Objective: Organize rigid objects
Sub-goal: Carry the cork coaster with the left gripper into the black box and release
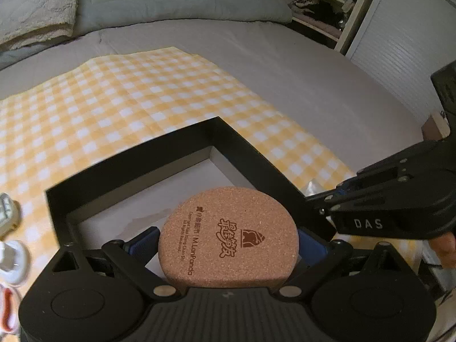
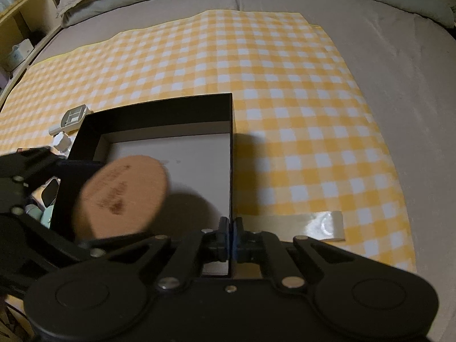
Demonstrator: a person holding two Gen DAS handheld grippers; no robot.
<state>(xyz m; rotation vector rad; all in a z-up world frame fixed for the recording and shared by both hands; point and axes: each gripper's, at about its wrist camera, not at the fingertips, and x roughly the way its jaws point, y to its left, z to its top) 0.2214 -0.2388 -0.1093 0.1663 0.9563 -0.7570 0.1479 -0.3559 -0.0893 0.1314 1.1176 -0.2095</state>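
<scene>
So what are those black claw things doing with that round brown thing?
A person is tidying things into a black box on a yellow checked cloth. The left gripper has its jaws shut on a round cork coaster and holds it over the box's pale bottom, not yet set down. The right gripper pinches the box's right wall, steadying it. A few small white things wait outside the box's left side.
</scene>
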